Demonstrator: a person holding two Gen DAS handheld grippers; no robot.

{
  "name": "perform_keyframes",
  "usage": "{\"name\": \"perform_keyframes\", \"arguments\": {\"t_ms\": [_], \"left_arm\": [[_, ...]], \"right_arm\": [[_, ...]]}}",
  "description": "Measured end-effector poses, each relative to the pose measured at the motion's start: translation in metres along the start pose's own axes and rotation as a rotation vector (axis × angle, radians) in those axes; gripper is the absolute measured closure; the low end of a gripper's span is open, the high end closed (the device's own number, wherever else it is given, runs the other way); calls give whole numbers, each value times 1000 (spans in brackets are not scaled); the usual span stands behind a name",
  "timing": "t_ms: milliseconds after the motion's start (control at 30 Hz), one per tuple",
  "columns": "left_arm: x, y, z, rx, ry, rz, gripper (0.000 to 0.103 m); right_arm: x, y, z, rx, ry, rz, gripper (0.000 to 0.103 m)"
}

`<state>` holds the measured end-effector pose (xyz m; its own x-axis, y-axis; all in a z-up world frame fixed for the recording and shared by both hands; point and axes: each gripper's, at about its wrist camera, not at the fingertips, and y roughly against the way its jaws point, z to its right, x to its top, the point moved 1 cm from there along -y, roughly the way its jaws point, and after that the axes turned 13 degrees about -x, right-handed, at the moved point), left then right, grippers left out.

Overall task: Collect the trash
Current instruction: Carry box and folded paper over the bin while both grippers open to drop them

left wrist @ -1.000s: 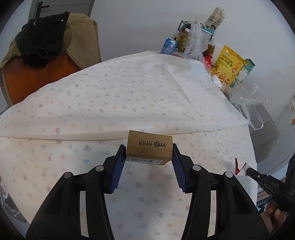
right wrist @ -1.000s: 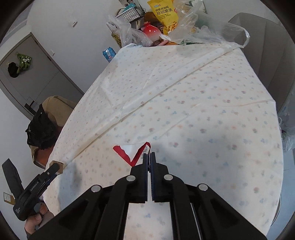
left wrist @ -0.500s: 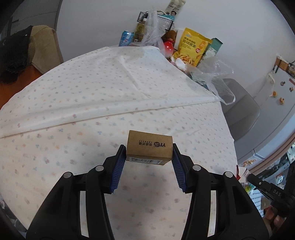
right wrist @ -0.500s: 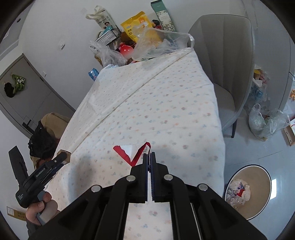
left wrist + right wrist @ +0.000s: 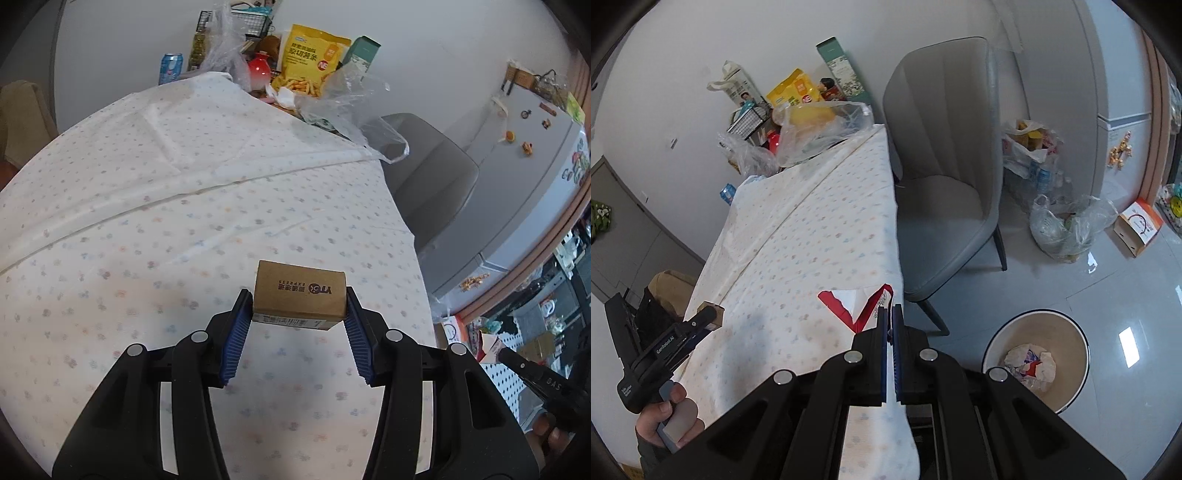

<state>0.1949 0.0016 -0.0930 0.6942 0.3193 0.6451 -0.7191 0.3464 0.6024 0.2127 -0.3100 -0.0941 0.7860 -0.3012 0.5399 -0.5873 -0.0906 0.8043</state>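
My left gripper (image 5: 299, 306) is shut on a small brown cardboard box (image 5: 300, 292) with black print, held above the flower-dotted tablecloth (image 5: 155, 206). In the right wrist view the same box (image 5: 712, 314) shows at the left, in the left gripper held by a hand (image 5: 670, 421). My right gripper (image 5: 890, 314) is shut on a torn red-and-white wrapper (image 5: 857, 306), over the table's right edge. A round beige trash bin (image 5: 1036, 356) with crumpled trash inside stands on the floor at lower right of it.
A grey upholstered chair (image 5: 942, 177) stands beside the table. Snack bags (image 5: 312, 62), a can (image 5: 170, 68), a wire basket and clear plastic bags crowd the table's far end. Filled plastic bags (image 5: 1067, 229) and an orange-white box (image 5: 1137, 225) lie on the tiled floor by a fridge.
Both grippers have swung rightward across the table with their loads. The right wrist view now takes in the chair, the floor and the trash bin; the left one shows the table's right edge and fridge.
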Motion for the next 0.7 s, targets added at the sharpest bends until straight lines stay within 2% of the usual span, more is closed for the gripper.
{"name": "perform_keyframes", "arguments": {"t_ms": [300, 700], "left_arm": [[-7, -28, 49, -42, -79, -57, 53], [-22, -64, 116, -127, -171, -136, 53]], "right_arm": [[-11, -5, 63, -77, -111, -11, 99], [-13, -5, 127, -159, -221, 3, 99]]}}
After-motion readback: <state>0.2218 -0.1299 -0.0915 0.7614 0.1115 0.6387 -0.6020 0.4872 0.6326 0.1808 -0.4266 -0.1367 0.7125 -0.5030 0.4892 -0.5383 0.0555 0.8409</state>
